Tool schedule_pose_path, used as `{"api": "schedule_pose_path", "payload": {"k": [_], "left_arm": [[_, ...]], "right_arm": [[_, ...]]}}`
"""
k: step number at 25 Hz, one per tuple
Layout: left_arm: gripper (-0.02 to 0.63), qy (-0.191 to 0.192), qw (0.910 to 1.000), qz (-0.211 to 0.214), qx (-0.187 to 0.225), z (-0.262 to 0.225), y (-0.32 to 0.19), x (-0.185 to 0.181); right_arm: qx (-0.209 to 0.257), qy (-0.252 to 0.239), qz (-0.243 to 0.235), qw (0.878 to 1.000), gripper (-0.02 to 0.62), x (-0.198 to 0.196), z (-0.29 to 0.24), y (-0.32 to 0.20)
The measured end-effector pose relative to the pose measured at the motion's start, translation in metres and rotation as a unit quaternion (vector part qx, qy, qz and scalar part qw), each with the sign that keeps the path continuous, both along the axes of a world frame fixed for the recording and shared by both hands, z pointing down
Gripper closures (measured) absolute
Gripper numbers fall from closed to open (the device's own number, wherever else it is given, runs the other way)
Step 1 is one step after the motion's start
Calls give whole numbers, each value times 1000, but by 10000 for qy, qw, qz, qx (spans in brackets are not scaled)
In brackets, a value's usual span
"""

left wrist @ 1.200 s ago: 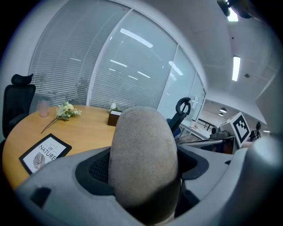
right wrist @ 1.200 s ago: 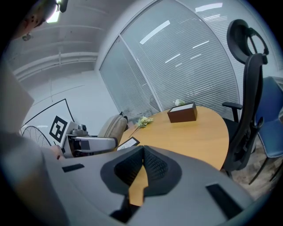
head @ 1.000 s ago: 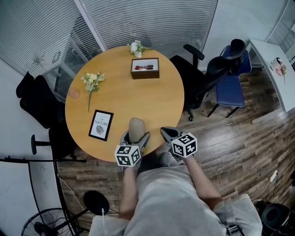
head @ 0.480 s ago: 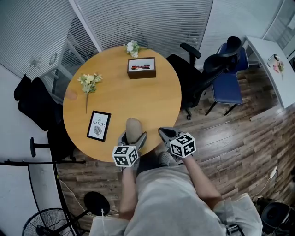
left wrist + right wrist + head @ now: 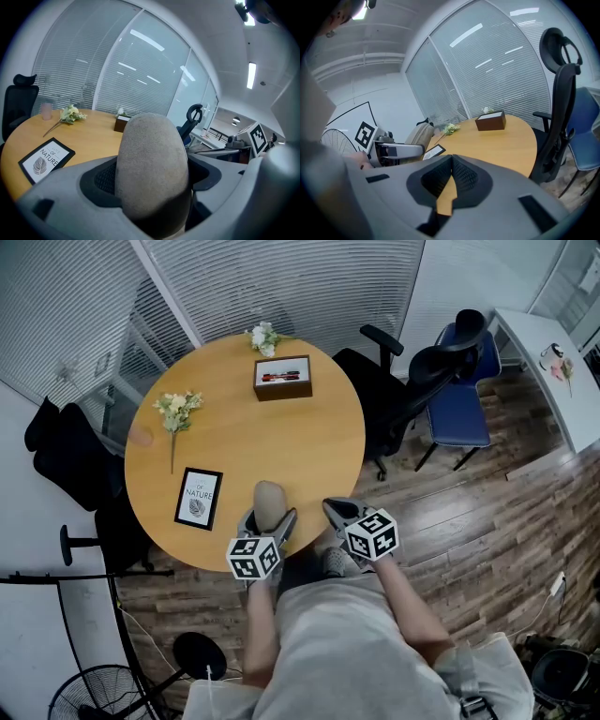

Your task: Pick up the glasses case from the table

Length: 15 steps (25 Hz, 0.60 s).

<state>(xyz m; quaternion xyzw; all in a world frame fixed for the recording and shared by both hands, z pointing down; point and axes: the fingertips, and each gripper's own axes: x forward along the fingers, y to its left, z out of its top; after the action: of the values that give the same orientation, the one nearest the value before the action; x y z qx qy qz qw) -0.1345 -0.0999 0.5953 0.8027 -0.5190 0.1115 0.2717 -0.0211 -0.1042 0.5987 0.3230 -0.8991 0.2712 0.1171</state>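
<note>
1. The framed print (image 5: pixel 198 498) is lying on the table (image 5: pixel 309 451), left of the glasses case (image 5: pixel 270 502).
2. The flower sprig (image 5: pixel 174 412) is lying behind the print.
3. The box (image 5: pixel 282 378) is sitting near the far edge.
4. The case is sitting between the left gripper's (image 5: pixel 271 516) jaws.

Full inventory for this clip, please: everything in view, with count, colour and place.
table: 1, round, light wood, centre
case: 1, beige, over the table's near edge, between the left gripper's jaws
print: 1, black frame, near left of the table
flowers: 2 sprigs, pale, one on the table's left, one at its far edge
box: 1, brown, far side of the table, red pens inside
black chairs: 2, one right of the table, one left
blue chair: 1, right of the black one
desk: 1, white, far right
fan: 1, black, floor, bottom left
left gripper: grey, shut on the case
right gripper: grey, shut, empty, beside the table's near edge
</note>
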Motion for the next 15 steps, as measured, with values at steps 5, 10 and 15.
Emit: {"api": "schedule_pose_path", "payload": {"k": [5,10,15], "left_arm": [[230,10,10000,56,-9,1,2,1],[230,26,10000,50,-9,1,2,-2],[230,24,9999,110,-27,4,4,1]], "right_arm": [[-15,-13,23,10000,598,-2,0,1],[-1,-14,10,10000,598,-4,0,4],[-9,-30,64,10000,598,-2,2,4]]}}
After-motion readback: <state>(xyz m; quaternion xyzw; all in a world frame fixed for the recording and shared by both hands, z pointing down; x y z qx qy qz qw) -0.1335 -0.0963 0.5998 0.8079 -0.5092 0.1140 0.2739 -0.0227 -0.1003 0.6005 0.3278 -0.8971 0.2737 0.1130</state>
